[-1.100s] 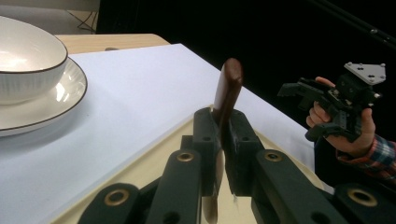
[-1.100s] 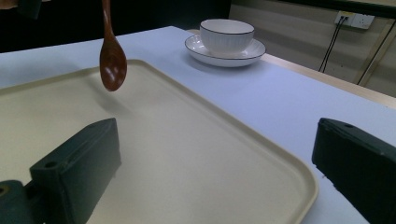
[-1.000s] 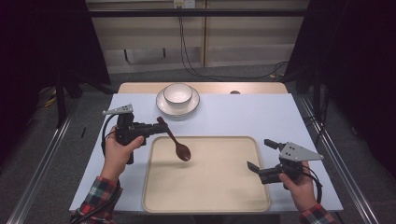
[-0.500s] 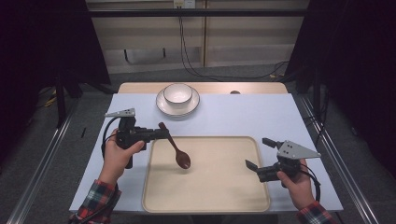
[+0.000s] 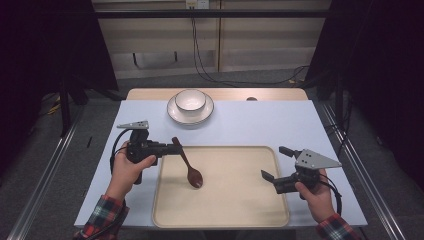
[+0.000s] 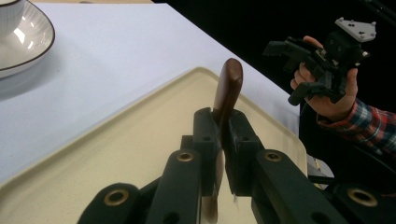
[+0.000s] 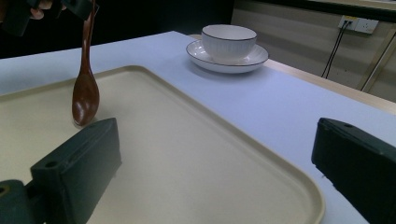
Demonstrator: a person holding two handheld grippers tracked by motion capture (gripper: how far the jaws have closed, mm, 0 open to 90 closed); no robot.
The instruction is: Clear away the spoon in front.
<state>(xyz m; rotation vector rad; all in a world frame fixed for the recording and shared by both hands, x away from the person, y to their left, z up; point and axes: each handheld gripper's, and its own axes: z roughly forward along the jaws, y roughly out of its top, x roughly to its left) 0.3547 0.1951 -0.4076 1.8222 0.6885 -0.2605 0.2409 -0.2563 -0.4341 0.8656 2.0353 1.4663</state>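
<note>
My left gripper [image 5: 174, 148] is shut on the handle of a dark brown wooden spoon [image 5: 188, 165]. The spoon hangs bowl-down over the left part of the beige tray [image 5: 235, 200], its bowl at or just above the tray floor. In the left gripper view the handle end [image 6: 228, 91] sticks up between the shut jaws. The right gripper view has the spoon [image 7: 85, 93] at far left over the tray [image 7: 196, 158]. My right gripper [image 5: 274, 162] is open, with nothing between its jaws, over the tray's right edge.
A white bowl [image 5: 190, 100] on a white plate [image 5: 176, 115] stands at the back middle of the pale blue table [image 5: 280, 125]; it also appears in the right gripper view [image 7: 229, 41]. Dark curtains and metal rails flank the table.
My left gripper has carried the spoon down and toward the tray's middle-left; the spoon's bowl is lower and nearer the tray floor. The right gripper has barely moved.
</note>
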